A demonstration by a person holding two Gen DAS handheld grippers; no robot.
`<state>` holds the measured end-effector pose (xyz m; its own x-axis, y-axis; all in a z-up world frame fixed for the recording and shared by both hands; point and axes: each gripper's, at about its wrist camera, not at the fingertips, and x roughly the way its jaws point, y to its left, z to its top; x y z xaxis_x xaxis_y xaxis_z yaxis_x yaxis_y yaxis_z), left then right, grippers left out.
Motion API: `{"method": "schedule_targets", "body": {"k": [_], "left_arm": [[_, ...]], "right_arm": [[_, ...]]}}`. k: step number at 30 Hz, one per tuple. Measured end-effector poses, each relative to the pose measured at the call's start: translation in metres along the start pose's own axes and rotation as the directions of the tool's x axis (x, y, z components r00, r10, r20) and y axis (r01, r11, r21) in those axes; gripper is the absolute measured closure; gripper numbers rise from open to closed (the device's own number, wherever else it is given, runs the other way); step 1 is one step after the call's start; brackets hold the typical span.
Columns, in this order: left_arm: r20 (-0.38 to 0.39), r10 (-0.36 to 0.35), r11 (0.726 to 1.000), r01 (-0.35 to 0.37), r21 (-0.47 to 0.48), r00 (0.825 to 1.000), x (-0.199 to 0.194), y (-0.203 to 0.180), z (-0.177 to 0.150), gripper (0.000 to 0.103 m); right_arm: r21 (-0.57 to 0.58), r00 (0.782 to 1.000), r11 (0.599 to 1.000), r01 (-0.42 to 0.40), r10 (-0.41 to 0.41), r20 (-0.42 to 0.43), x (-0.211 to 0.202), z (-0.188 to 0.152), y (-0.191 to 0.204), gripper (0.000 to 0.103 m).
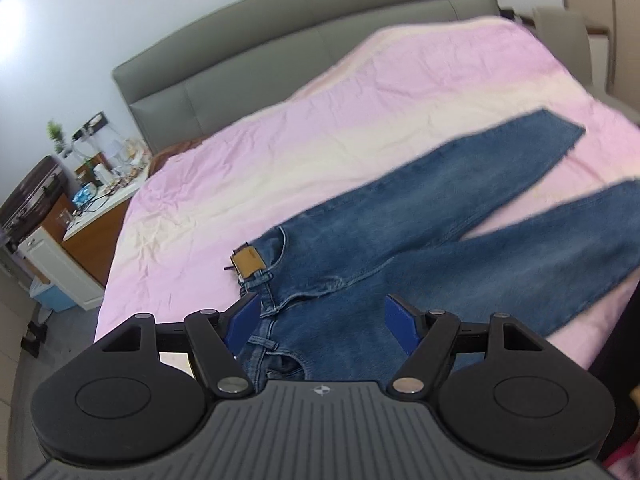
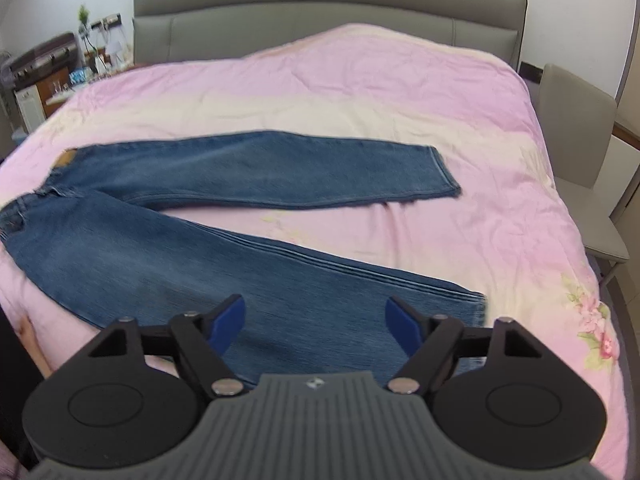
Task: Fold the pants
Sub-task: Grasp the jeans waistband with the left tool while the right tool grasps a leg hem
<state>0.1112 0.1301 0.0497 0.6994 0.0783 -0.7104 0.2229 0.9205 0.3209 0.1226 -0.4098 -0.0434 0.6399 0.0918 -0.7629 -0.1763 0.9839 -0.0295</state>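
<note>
Our left gripper (image 1: 318, 316) and right gripper (image 2: 316, 320) both gape wide, holding nothing. Below them we see blue denim pants (image 2: 168, 240) flat on the pink bedcover (image 2: 360, 92), legs apart, edges blurry.

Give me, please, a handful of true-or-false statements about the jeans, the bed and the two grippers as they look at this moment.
1. The jeans lie spread out with both legs apart. True.
2. The right gripper is clamped on a trouser hem. False: its jaws stand apart over the nearer leg, gripping nothing.
3. The tan patch sits at the waistband. True.
4. The jeans lie on a bare wooden floor. False: they lie on a pink bedspread.
5. The left gripper is open above the waist end of the jeans. True.
6. The headboard is bright red. False: it is grey.
</note>
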Motion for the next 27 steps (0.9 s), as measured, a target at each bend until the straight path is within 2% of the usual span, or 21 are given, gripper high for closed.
{"method": "schedule_targets", "body": {"k": [1,3,8,14,17,20,23,27], "left_arm": [[-0.012,-0.001,0.999,0.002,0.035,1.000,0.011,0.001,-0.005,0.020],[-0.060,-0.010,0.995,0.016,0.099,0.998,0.038,0.002,-0.021,0.020],[-0.203,-0.002,0.974,0.047,0.221,0.979,0.099,0.002,-0.059,0.021],[-0.333,-0.025,0.943,0.132,0.304,0.943,0.145,-0.002,-0.093,0.021],[-0.375,-0.007,0.919,0.153,0.363,0.927,0.166,-0.014,-0.107,0.021],[-0.412,0.008,0.893,0.179,0.413,0.911,0.181,-0.025,-0.118,0.021],[-0.418,0.030,0.868,0.183,0.461,0.908,0.193,-0.036,-0.128,0.020],[-0.394,0.064,0.835,0.167,0.525,0.917,0.205,-0.046,-0.141,0.017]], "right_arm": [[-0.014,1.000,1.000,0.014,-0.014,-0.009,0.007,-0.001,-0.012,0.032],[-0.038,0.998,0.999,0.032,-0.034,-0.049,0.020,-0.004,-0.033,0.042],[-0.052,0.984,0.995,0.080,-0.087,-0.158,0.049,-0.024,-0.070,0.051],[-0.117,0.957,0.988,0.099,-0.127,-0.261,0.073,-0.060,-0.086,0.051],[-0.143,0.948,0.987,0.075,-0.115,-0.298,0.081,-0.074,-0.088,0.051],[-0.230,0.937,0.972,0.047,-0.123,-0.326,0.090,-0.086,-0.083,0.048],[-0.314,0.931,0.949,0.004,-0.119,-0.346,0.098,-0.095,-0.076,0.042],[-0.418,0.939,0.908,-0.030,-0.118,-0.323,0.107,-0.099,-0.062,0.036]]}}
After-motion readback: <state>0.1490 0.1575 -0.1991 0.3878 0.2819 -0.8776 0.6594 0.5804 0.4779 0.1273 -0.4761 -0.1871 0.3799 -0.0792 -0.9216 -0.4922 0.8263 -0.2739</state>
